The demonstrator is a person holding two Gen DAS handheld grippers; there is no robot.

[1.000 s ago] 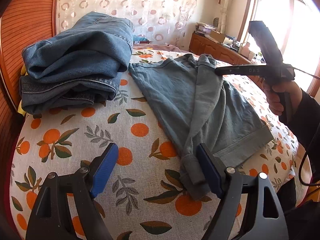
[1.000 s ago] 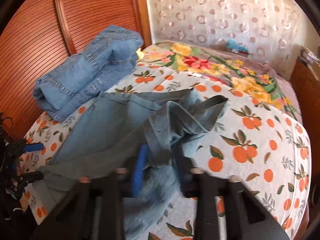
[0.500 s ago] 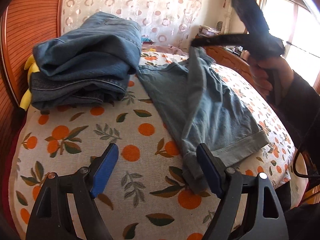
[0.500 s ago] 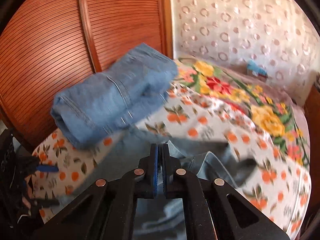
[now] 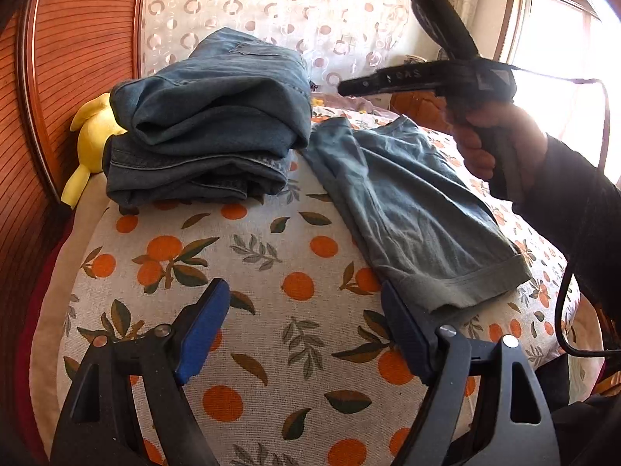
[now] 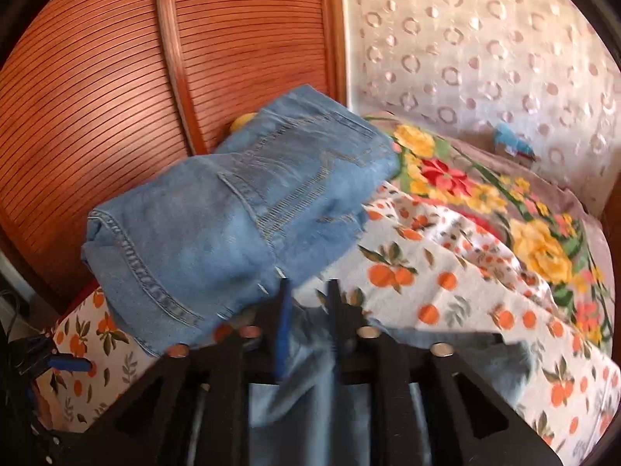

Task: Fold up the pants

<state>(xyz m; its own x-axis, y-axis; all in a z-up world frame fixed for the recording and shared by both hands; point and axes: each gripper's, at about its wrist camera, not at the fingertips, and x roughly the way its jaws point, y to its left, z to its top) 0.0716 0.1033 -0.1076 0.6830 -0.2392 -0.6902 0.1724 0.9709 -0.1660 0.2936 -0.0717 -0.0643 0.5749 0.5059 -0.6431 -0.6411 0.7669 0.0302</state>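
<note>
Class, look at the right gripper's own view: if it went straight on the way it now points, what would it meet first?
Probably the folded jeans, stacked just beyond the right gripper, whose jaws are opening with nothing between them. Depth is unclear in the blur.

Matt cloth pants, denim stack, glossy ribbed wood headboard.

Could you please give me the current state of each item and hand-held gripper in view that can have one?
Grey-blue pants: folded lengthwise, lying flat on the bedspread, not gripped.
Denim pile: folded, stacked at the bed's corner.
Yellow plush toy: wedged behind the pile, partly hidden.
Left hand-held gripper: open wide, empty, beside the pants' hem.
Right hand-held gripper: jaws opening, nothing between them, raised above the pants.
</note>
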